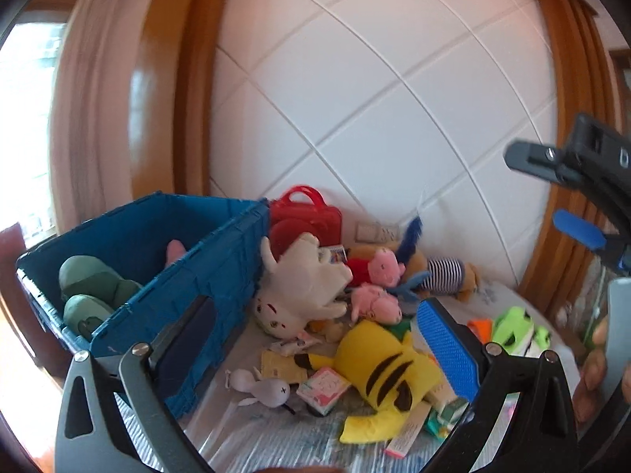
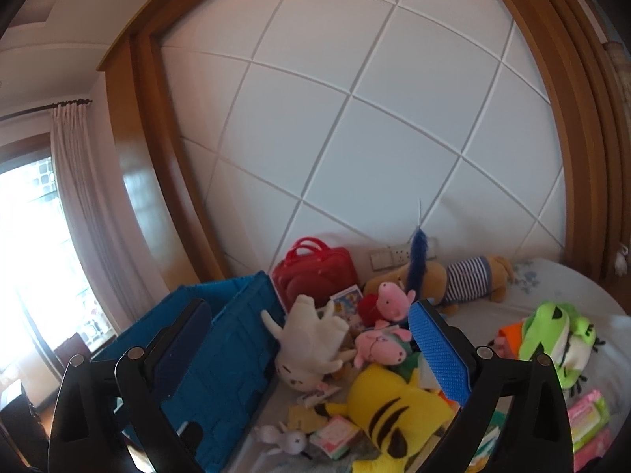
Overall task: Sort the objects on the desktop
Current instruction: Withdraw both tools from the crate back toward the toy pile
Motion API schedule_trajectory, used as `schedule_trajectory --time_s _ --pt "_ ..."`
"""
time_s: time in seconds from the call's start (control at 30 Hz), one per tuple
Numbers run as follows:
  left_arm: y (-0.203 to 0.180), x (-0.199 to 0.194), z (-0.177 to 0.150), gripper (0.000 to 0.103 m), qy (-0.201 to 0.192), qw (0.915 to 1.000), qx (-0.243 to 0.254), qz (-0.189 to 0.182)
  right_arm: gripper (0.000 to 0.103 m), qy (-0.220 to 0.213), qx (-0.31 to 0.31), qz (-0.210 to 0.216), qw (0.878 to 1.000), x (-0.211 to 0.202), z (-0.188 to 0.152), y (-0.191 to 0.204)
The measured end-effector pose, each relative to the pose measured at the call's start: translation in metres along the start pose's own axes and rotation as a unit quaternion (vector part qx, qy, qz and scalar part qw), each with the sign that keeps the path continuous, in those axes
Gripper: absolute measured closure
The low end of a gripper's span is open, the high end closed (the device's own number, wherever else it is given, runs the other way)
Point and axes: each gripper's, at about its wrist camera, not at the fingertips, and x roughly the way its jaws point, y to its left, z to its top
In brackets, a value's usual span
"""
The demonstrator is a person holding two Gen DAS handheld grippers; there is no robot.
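**Two grippers poised over a heap of soft toys**

Both hand-held tools hang above a cluttered, plastic-covered tabletop (image 1: pixel 252 429). The left gripper (image 1: pixel 315 331) has its two fingers spread wide with nothing between them, one dark pad over the crate wall, the blue ribbed pad (image 1: pixel 447 349) over the toy pile. The right gripper (image 2: pixel 311 339) is equally wide apart and carries nothing; in the left wrist view it also shows at the right edge, raised above the table.

Nearest the cameras lie a yellow plush toy with black stripes (image 1: pixel 388 378), a small pale-grey rabbit figure (image 1: pixel 262 388) and a small pink-and-white carton (image 1: pixel 323 388). Just beyond, a white plush animal (image 1: pixel 305 287) leans head-down against the outer wall of a blue plastic crate (image 1: pixel 221 276), which stands at the left and holds a green plush toy (image 1: pixel 94 287). Two pink pig plush toys (image 2: pixel 384 327) sit beside the white animal. To the right, well apart, lies a bright green frog plush (image 2: pixel 556 335). Farthest back, a red plastic toy case with handles (image 2: pixel 315 272) and a brown plush dog in a striped shirt (image 2: pixel 465 276) rest against the white panelled wall (image 2: pixel 394 138).
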Motion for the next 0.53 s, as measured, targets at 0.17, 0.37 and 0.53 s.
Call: schedule_trajectory --time_s 0.17,0.37,0.53 --pt "0.003 0.009 -0.008 0.000 0.020 0.9997 0.011 0.012 0.001 0.017 0.000 -0.004 1.000 0.006 -0.013 -0.002" --pt "0.013 0.018 -0.016 0.000 0.042 0.9987 0.013 0.028 0.001 0.044 0.022 -0.008 0.999 0.018 -0.030 -0.011" --pt "0.021 0.026 -0.023 0.000 0.061 0.9972 0.015 0.041 0.001 0.048 0.024 -0.010 0.999 0.020 -0.035 -0.009"
